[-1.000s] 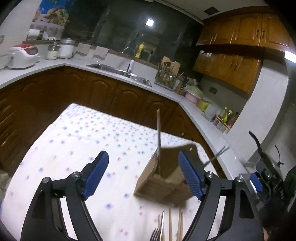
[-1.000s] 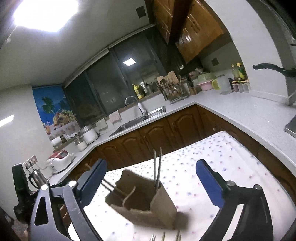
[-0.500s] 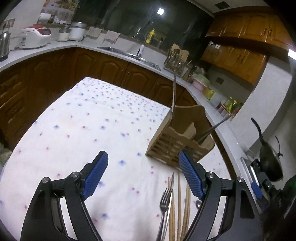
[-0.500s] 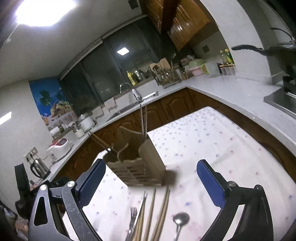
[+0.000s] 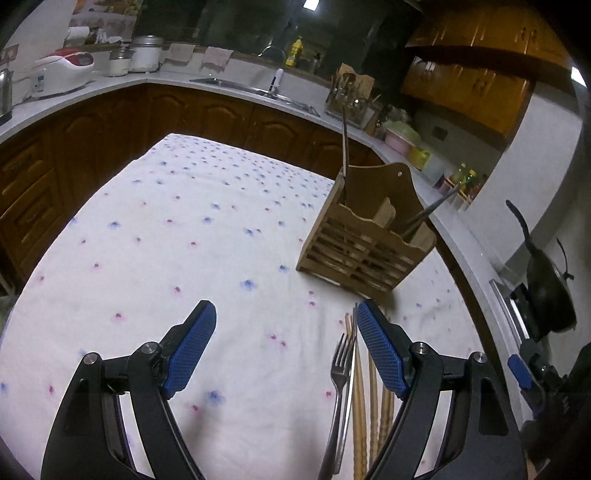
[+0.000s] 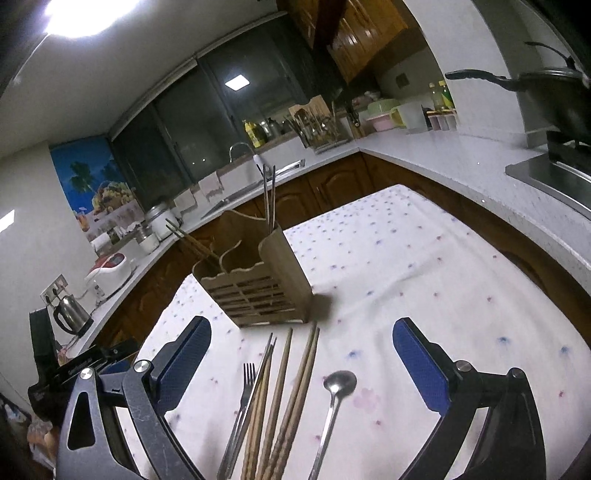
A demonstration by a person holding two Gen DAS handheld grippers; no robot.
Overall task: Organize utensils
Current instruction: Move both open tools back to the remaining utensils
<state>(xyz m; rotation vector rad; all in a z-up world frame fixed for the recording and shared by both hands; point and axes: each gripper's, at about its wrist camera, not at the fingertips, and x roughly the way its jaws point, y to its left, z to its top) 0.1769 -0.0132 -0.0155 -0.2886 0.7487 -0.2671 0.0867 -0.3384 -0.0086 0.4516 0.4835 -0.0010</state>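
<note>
Dim kitchen, flowery tablecloth (image 6: pixel 424 258): loose chopsticks (image 6: pixel 291 398), fork (image 6: pixel 246 380) and spoon (image 6: pixel 334 391) lie lengthwise between the wide, empty right gripper (image 6: pixel 301 354), pointing toward the wooden holder (image 6: pixel 255 280); the left gripper (image 5: pixel 284 347), wide and empty too, sits off to their side.

I see dark wood cabinets (image 6: pixel 332 184) under a white counter (image 6: pixel 461 155), dark windows (image 6: pixel 207 110), ceiling light (image 6: pixel 88 14) glaring.

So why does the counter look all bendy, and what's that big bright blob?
Left wrist view: the fisheye lens curves the counter into an arc, and the corners go black. Right wrist view: the blob is a ceiling light glaring white, mirrored as a small square in the dark window; the wooden holder drops a soft shadow on the tablecloth.
</note>
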